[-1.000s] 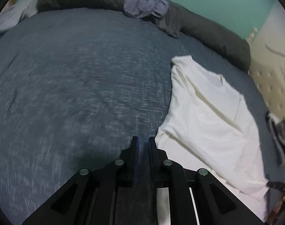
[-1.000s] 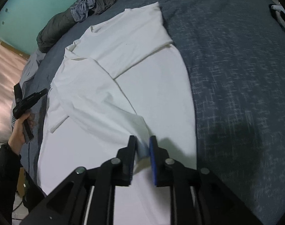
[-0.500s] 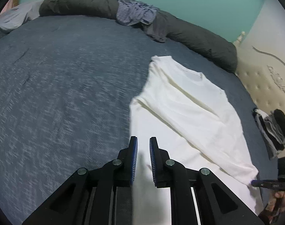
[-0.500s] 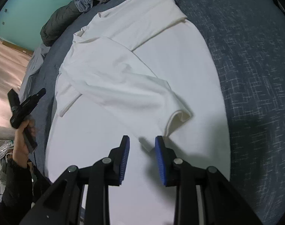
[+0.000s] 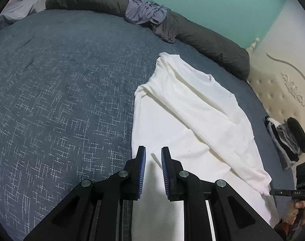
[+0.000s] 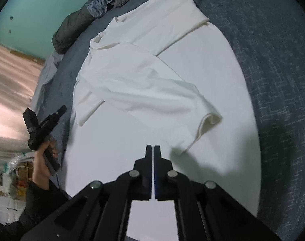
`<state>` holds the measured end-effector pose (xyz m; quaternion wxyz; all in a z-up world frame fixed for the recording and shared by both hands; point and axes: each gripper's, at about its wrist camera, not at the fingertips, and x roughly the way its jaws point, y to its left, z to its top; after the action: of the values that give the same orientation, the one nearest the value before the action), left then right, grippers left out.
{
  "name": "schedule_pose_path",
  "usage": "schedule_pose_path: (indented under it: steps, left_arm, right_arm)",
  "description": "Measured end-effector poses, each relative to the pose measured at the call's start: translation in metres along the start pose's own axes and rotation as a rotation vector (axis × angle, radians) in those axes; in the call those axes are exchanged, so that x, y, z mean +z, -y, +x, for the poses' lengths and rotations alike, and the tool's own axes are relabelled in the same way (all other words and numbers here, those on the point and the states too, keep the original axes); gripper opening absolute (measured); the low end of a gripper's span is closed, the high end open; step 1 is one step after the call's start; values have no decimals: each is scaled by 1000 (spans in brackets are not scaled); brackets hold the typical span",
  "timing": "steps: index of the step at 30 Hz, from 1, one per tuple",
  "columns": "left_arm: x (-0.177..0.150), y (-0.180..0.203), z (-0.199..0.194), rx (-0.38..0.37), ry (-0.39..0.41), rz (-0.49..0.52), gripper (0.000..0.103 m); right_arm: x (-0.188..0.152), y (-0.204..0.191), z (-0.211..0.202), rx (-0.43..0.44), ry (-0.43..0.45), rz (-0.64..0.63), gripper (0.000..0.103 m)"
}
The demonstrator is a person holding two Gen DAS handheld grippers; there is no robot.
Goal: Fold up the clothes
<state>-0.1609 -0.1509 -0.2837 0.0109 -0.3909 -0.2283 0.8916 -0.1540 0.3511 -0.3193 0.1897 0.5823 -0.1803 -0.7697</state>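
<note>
Left wrist view: left gripper [image 5: 153, 150] over shirt [image 5: 192, 108] hem, jaws slightly apart, nothing pinched. Sleeve cuff [image 5: 155, 155] lies just ahead between tips; likely lined up to smooth or regrip. Shirt spreads ahead-right on bed [image 5: 62, 100]; clothes stack [image 5: 289, 138] far right.

Right wrist view: right gripper [image 6: 153, 147] jaws together, empty, hovering above shirt [image 6: 132, 140] body. Folded sleeve [image 6: 152, 92] lies ahead, cuff [image 6: 208, 120] ahead-right, free of jaws. Both sleeves crossed over chest, so sleeve folds look done; lengthwise fold seems left.
</note>
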Motion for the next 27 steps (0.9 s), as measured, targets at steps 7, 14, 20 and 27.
schedule_pose_path:
  steps: [7, 14, 20, 27]
  left_arm:
    - [0, -1, -2, -9, 8, -2, 17]
    - [-1, -3, -4, -18, 16, -5, 18]
    - [0, -3, -7, -14, 25, -11, 19]
    - [-1, -5, -9, -20, 32, -21, 20]
  right_arm:
    - [6, 13, 3, -113, 20, 37, 23]
    - [10, 19, 10, -118, 55, 64, 34]
    - [8, 4, 15, -104, 28, 14, 4]
    - [10, -1, -2, 43, 25, 103, 2]
